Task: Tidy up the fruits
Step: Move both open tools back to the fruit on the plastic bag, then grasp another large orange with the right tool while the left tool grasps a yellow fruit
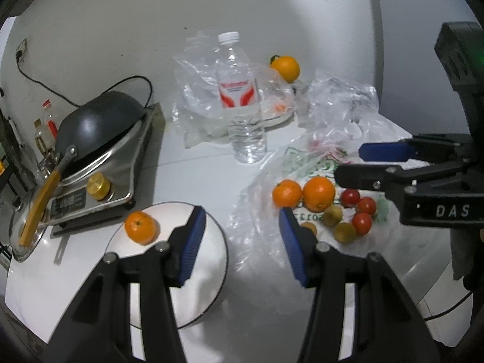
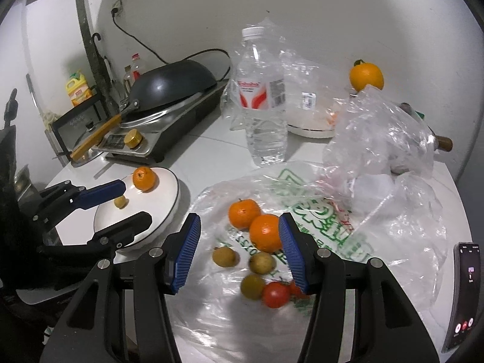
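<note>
A white plate (image 1: 208, 272) (image 2: 163, 199) holds one orange (image 1: 141, 227) (image 2: 145, 178) and a small brown fruit (image 2: 120, 202). My left gripper (image 1: 242, 242) (image 2: 136, 202) hovers open over the plate's right side, with nothing between its blue pads. On a flat printed plastic bag (image 2: 317, 211) lie two oranges (image 1: 287, 193) (image 2: 266, 233), three red tomatoes (image 1: 361, 223) (image 2: 275, 294) and several small brown-green fruits (image 1: 332, 215) (image 2: 224, 256). My right gripper (image 2: 239, 254) (image 1: 348, 165) hangs open above this pile, gripping nothing, and its right pad appears beside the nearer orange.
A water bottle (image 1: 239, 99) (image 2: 261, 96) stands behind the fruit. An upturned wok (image 1: 99, 115) rests on a cooker at the left. Another orange (image 1: 286, 68) sits at the back by a plate under clear plastic. A crumpled bag (image 2: 384, 139) and a phone (image 2: 462, 296) lie right.
</note>
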Tool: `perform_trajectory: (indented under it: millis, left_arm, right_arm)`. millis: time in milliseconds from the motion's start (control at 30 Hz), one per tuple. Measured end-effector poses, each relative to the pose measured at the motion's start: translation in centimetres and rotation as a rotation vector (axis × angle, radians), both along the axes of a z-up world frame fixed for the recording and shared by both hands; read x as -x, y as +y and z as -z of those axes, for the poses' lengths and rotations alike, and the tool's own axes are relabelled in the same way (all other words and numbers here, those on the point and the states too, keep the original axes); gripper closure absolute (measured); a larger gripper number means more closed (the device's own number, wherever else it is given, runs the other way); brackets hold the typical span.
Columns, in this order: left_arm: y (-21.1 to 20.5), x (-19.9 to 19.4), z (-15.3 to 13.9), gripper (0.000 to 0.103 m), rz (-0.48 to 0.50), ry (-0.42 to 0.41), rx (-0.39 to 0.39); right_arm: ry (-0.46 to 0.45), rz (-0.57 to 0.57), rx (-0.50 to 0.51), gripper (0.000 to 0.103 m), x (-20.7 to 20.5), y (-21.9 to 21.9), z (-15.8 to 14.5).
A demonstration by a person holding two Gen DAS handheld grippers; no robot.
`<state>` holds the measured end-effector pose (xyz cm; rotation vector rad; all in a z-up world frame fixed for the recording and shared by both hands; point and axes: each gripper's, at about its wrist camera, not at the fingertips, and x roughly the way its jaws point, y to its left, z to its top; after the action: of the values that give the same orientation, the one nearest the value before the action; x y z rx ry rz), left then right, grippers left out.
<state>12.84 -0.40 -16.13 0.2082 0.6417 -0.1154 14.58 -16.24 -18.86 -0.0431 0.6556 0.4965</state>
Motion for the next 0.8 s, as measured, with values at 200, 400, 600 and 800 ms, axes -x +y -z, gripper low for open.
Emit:
perform_trajectory:
  millis: [200, 400, 600, 800]
  left_arm:
    - [-1.0, -0.7, 0.1, 0.051, 0.012, 0.007, -0.004]
    - [-1.8, -1.4, 0.6, 0.051, 0.025, 0.019, -0.006]
    - [-2.1, -2.0, 0.9, 0.051, 0.03, 0.022, -0.003]
    - [-1.7, -2.4, 1.4, 0.051, 0.025, 0.036, 0.003]
  right_arm:
    - [0.01, 0.008, -0.005, 0.046, -0.8, -1.0, 0.6]
    - [0.032, 0.008, -0.001, 0.046, -1.9, -1.6, 1.5]
    - [0.068, -0.013, 0.018, 0.046, -3.5, -1.1, 2.7]
    - [0.101, -0.04, 0.047, 0.046, -4.7, -0.1, 4.0]
